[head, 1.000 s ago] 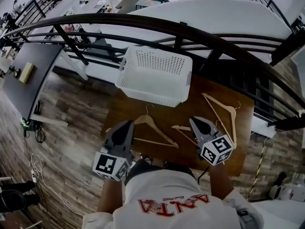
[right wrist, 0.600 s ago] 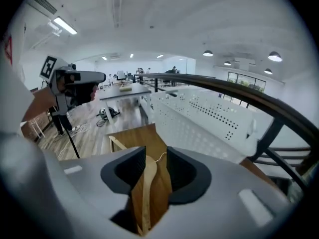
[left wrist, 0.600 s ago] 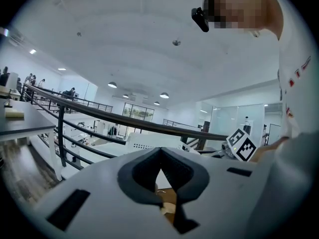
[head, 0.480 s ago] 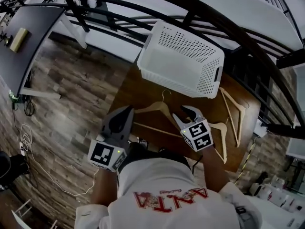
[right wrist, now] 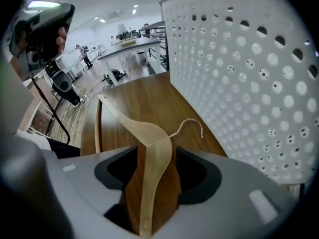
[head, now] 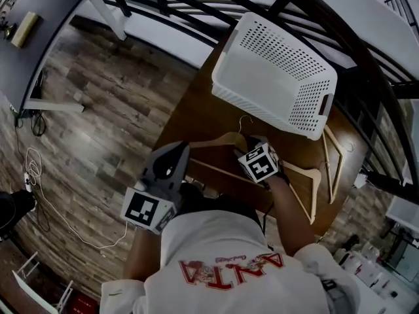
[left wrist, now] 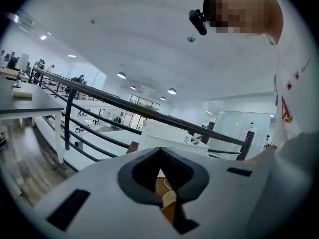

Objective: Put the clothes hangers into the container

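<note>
Three wooden hangers lie on the brown table (head: 196, 110) in front of the white perforated basket (head: 278, 70). My right gripper (head: 252, 144) points steeply down over the near hanger (head: 216, 140), beside its hook. Its jaws have just been opening and now stand open. The hanger's arm (right wrist: 149, 138) runs between them, untouched by the pads, and the basket wall (right wrist: 249, 83) rises just to the right. The other two hangers (head: 308, 178) (head: 334, 156) lie to the right. My left gripper (head: 178, 150) hovers at the table's near left edge, shut and holding nothing.
A black railing (head: 314, 18) curves behind the table and basket. A dark desk (head: 39, 18) stands at the far left on the wood floor, with cables (head: 39, 175) trailing below it. The person's white shirt (head: 229, 273) fills the bottom of the head view.
My right gripper has swung left from above the right-hand hangers, tipped downward and opened over the near hanger. The left gripper has sunk a little at the table's edge.
</note>
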The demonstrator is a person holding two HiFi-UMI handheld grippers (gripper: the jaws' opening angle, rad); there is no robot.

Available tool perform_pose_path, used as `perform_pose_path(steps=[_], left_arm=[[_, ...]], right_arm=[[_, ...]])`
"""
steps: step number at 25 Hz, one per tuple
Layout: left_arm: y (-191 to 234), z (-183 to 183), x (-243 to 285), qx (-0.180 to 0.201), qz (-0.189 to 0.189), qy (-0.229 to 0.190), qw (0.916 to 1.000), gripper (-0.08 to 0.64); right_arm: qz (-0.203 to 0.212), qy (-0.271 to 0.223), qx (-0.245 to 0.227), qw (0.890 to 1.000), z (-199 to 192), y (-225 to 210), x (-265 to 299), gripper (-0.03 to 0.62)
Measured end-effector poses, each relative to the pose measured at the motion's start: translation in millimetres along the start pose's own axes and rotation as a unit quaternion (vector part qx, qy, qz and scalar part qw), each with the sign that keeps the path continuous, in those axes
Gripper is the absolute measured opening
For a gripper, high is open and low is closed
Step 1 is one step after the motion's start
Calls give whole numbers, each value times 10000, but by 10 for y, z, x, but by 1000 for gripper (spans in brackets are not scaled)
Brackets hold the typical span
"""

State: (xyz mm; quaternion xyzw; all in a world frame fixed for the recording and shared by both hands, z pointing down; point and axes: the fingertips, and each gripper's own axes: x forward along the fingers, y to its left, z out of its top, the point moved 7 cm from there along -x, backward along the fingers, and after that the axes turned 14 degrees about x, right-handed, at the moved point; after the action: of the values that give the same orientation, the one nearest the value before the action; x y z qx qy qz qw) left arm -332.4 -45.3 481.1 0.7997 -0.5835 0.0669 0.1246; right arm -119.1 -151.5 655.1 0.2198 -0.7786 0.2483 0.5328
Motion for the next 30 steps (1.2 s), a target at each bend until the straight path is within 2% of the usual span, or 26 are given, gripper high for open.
perform_pose_path(steps=[5,7,10,14,20,24,30], left_arm=[[122,-43,-41,-12,86,116,9999,8],[123,-56,-47,37,109,114,9999,8],[90,-104,-62,57,95,123,9999,8],[1,-92,-76,74,112,61,9999,8],[-127,25,-144,168,106,16,9998,8],[-254,152,-125,249,58,-85,9996,8],[-449,357,-71,420,-206,-306,9984,8]], right_arm=[[-91,304,91,9995,0,10,216,236],[-153,312,130,9993,-7,-13,283,207],[-178,274,222,9992,-17,-10,350,203],[-251,180,98,9995,-45,54,371,186],[-579,-612,71,9964,-67,104,19,183],[-825,-1144,-6,9900,-87,135,-380,184],[-1082,-1781,-37,9780,-181,301,-904,184]])
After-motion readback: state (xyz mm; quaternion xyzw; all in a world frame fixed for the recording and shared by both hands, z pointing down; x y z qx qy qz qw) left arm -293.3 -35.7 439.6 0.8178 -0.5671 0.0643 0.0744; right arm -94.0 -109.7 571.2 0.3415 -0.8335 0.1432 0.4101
